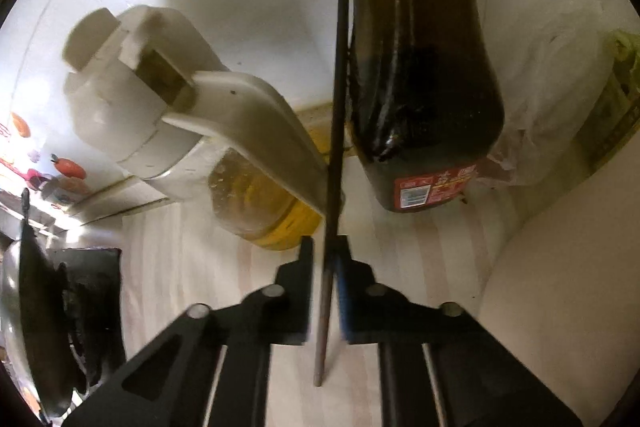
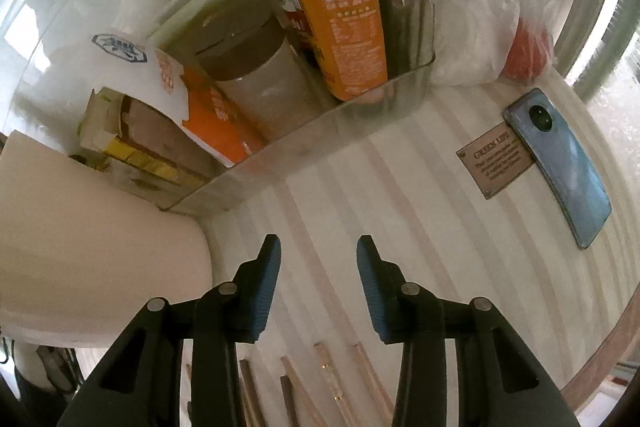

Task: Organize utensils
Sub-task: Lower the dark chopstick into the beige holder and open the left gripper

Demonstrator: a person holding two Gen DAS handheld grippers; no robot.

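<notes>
In the left wrist view, my left gripper (image 1: pixel 326 247) is shut on a thin dark chopstick (image 1: pixel 338 87). The stick runs up between the pads and past them in front of the bottles, and its lower end hangs over the striped tabletop (image 1: pixel 180 267). In the right wrist view, my right gripper (image 2: pixel 318 247) is open with nothing between its blue pads (image 2: pixel 266 287). Several wooden chopsticks (image 2: pixel 332 379) lie on the table just below it, partly hidden by the fingers. A white rounded container (image 2: pixel 80 247) stands close on its left.
An oil jug with a white cap and handle (image 1: pixel 160 99) and a dark sauce bottle (image 1: pixel 420 67) stand just beyond the left gripper. A clear tray (image 2: pixel 320 123) holds bottles and boxes. A phone (image 2: pixel 560 163) and a plastic bag (image 2: pixel 480 7) lie at right. A wok (image 1: pixel 40 307) sits at far left.
</notes>
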